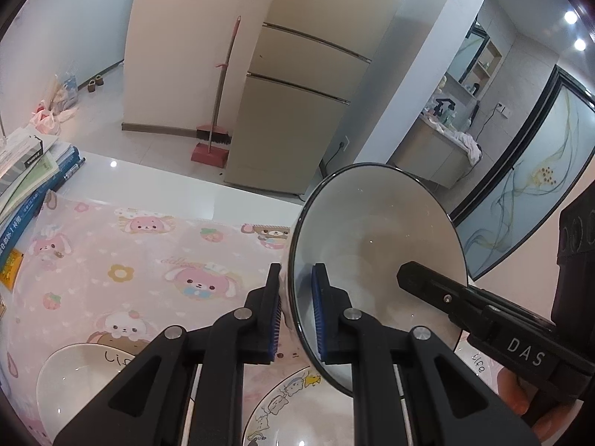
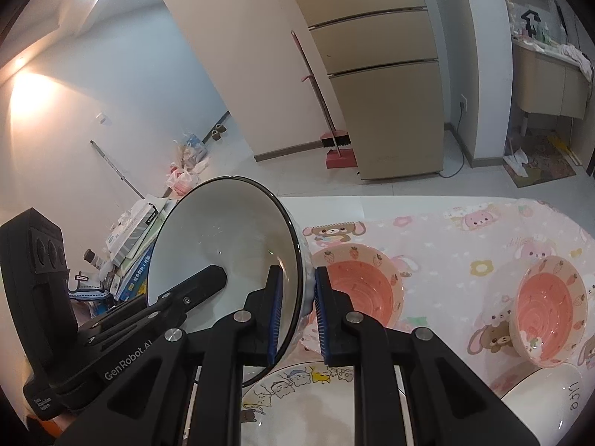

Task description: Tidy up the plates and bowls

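Observation:
A white bowl with a thin dark rim (image 1: 379,245) (image 2: 223,238) hangs tilted on its side above the table, held from both sides. My left gripper (image 1: 295,275) is shut on its left rim, one pad inside and one outside. My right gripper (image 2: 297,273) is shut on the opposite rim in the same way. Each wrist view also shows the other gripper's finger (image 1: 427,282) (image 2: 200,282) reaching into the bowl. Below the bowl lies a white plate with cartoon drawings (image 1: 290,401) (image 2: 297,390). Two pink strawberry bowls (image 2: 360,290) (image 2: 546,304) stand on the cloth.
A pink cartoon tablecloth (image 1: 148,260) covers the table. White dishes marked "life" lie near the front (image 1: 74,371) (image 2: 550,405). A stack of books (image 1: 26,171) fills the table's left end. Beyond the far edge are the floor, a fridge (image 1: 297,111) and a broom (image 1: 214,137).

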A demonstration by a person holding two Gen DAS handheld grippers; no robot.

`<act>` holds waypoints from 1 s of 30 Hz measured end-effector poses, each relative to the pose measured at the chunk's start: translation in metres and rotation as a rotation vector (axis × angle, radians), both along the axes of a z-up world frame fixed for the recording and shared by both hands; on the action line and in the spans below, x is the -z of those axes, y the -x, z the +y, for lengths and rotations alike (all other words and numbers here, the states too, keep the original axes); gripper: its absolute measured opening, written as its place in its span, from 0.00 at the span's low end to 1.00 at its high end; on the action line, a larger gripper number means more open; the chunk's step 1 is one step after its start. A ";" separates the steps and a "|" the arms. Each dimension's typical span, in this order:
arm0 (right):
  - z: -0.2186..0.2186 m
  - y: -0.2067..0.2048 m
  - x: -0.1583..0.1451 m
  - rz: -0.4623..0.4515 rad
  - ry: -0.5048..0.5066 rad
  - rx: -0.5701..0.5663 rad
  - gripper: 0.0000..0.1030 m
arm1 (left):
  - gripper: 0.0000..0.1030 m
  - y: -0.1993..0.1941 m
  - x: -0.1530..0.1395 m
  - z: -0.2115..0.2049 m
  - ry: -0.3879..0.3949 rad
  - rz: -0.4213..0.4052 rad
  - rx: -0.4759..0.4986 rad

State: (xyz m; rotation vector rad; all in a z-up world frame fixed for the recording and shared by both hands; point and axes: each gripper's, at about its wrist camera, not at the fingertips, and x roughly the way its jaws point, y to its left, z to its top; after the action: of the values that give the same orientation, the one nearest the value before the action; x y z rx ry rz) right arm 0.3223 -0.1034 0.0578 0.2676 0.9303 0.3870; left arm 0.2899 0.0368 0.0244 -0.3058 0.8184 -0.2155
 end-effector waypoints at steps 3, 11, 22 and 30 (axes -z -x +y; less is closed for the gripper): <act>-0.004 -0.004 0.009 0.019 -0.007 0.004 0.17 | 0.12 -0.003 0.007 -0.007 -0.016 0.009 0.008; -0.011 -0.015 0.032 0.071 0.002 0.031 0.18 | 0.12 -0.017 0.032 -0.014 0.014 0.045 0.032; -0.010 -0.021 0.049 0.094 0.040 0.035 0.18 | 0.15 -0.024 0.047 -0.025 -0.006 0.070 0.029; -0.031 -0.019 0.035 0.056 -0.014 0.070 0.18 | 0.16 -0.027 0.020 -0.052 -0.107 0.087 0.028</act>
State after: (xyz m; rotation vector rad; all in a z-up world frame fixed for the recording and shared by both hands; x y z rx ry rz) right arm 0.3412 -0.1343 0.0224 0.3241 0.9704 0.3233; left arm 0.3164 -0.0150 0.0046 -0.2044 0.9175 -0.1847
